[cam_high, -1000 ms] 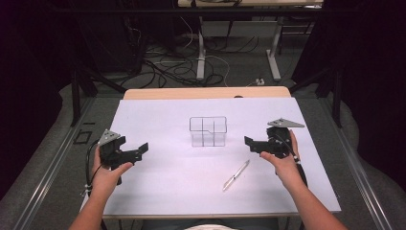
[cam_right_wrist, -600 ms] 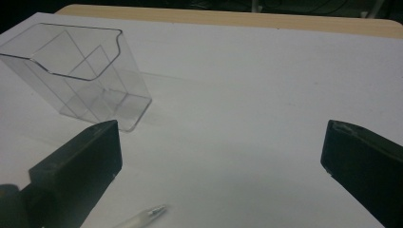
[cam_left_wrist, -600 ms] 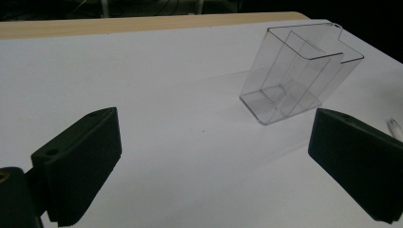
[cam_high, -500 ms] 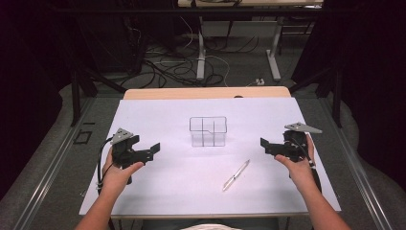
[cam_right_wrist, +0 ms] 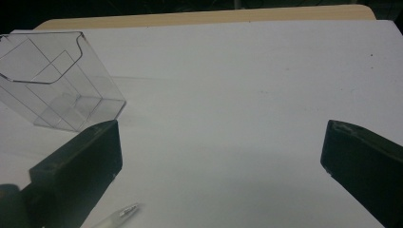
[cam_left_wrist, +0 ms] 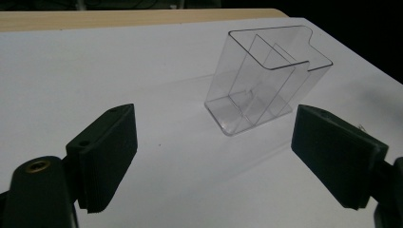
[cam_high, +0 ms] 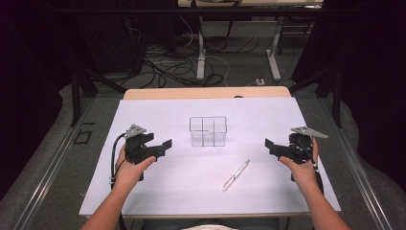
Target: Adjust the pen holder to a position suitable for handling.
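Note:
A clear plastic organiser (cam_high: 208,131) with inner dividers stands upright at the middle of the white table cover. A clear pen (cam_high: 236,175) lies in front of it, slightly to the right. My left gripper (cam_high: 163,146) hovers left of the organiser and points at it. Its jaws have just been closing, are still wide apart, and have nothing between them. In the left gripper view the organiser (cam_left_wrist: 266,80) stands beyond the left gripper (cam_left_wrist: 214,114). My right gripper (cam_high: 270,144) is held open and empty to the right of the organiser. The right gripper view shows the right gripper (cam_right_wrist: 222,128), the organiser (cam_right_wrist: 57,85) at upper left and the pen tip (cam_right_wrist: 116,216) at the bottom.
The white cover (cam_high: 158,191) spreads over a wooden table whose far edge (cam_high: 206,92) shows at the back. Beyond it are cables and desk legs on the floor. Dark curtains stand on both sides.
My left gripper has moved right, closer to the organiser. My right gripper has moved right, away from the organiser toward the table's right side. The organiser and pen have stayed put.

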`<state>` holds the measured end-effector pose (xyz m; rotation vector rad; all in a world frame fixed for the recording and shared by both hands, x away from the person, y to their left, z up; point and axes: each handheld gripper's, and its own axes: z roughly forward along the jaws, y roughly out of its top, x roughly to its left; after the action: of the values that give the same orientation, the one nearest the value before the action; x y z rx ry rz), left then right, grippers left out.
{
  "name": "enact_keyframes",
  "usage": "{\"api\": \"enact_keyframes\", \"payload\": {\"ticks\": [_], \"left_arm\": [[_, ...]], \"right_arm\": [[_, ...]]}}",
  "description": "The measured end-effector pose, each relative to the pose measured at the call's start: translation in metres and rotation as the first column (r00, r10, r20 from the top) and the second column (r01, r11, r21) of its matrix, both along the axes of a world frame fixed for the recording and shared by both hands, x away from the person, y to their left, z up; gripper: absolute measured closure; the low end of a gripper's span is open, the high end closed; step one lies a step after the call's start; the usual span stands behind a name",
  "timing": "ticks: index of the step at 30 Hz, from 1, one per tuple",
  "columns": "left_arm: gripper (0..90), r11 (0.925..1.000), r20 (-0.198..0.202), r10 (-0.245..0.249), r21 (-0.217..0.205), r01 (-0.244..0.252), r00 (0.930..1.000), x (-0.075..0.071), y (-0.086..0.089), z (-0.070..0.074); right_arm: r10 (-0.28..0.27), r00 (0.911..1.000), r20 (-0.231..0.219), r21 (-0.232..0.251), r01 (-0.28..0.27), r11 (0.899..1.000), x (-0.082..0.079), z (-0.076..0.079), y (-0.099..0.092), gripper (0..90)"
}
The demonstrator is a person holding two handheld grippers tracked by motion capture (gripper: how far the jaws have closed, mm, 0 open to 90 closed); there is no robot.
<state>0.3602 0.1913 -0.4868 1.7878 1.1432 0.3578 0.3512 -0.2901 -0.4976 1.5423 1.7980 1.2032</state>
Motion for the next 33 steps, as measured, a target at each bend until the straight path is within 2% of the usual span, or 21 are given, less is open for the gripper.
{"api": "enact_keyframes", "payload": {"ticks": [7, 8, 11, 16, 17, 20, 23, 30, 31, 33], "left_arm": [[16.2, 0.9987, -0.003, -0.044, 0.024, 0.044, 0.9990, 0.004, -0.019, 0.001], [16.5, 0.9986, -0.004, -0.049, 0.016, 0.049, 0.9988, 0.005, -0.022, 0.001], [17.6, 0.9972, -0.016, -0.074, 0.012, 0.074, 0.9971, 0.007, -0.032, 0.001], [22.1, 0.9947, -0.025, -0.101, 0.016, 0.101, 0.9946, 0.010, -0.051, 0.002], [23.5, 0.9933, -0.024, -0.111, 0.026, 0.112, 0.9935, 0.011, -0.058, 0.003], [28.2, 0.9930, -0.030, -0.115, 0.023, 0.116, 0.9929, 0.011, -0.066, 0.004], [28.5, 0.9904, -0.045, -0.135, 0.022, 0.136, 0.9898, 0.014, -0.079, 0.006], [29.1, 0.9774, -0.097, -0.208, 0.018, 0.211, 0.9733, 0.023, -0.102, 0.008], [30.1, 0.9760, -0.106, -0.214, 0.017, 0.217, 0.9710, 0.025, -0.105, 0.009], [32.0, 0.9725, -0.133, -0.228, 0.017, 0.232, 0.9645, 0.027, -0.111, 0.010]], "right_arm": [[0.003, 1.0000, 0.008, -0.007, -0.003, 1.000, -0.001, 0.001, 0.000, 0.0], [-0.011, 0.9997, 0.021, -0.001, 0.011, 1.000, -0.001, 0.002, 0.002, 0.0], [0.002, 0.9997, 0.026, -0.021, -0.002, 1.000, -0.002, 0.004, 0.002, 0.0], [0.008, 0.9996, 0.029, -0.039, -0.007, 0.999, -0.002, 0.004, 0.001, 0.0], [0.008, 0.9996, 0.028, -0.034, -0.007, 0.999, -0.002, 0.004, 0.001, 0.0], [0.009, 0.9995, 0.030, -0.028, -0.008, 1.000, -0.001, 0.005, 0.000, 0.0], [0.009, 0.9996, 0.027, -0.027, -0.009, 1.000, -0.002, 0.004, -0.001, 0.0], [0.007, 0.9997, 0.022, -0.031, -0.006, 1.000, -0.004, 0.003, -0.001, 0.0], [-0.006, 0.9988, 0.049, -0.029, 0.007, 1.000, -0.003, 0.002, -0.001, 0.0], [-0.005, 0.9997, 0.026, -0.020, 0.005, 1.000, -0.003, 0.002, -0.002, 0.0]]}}
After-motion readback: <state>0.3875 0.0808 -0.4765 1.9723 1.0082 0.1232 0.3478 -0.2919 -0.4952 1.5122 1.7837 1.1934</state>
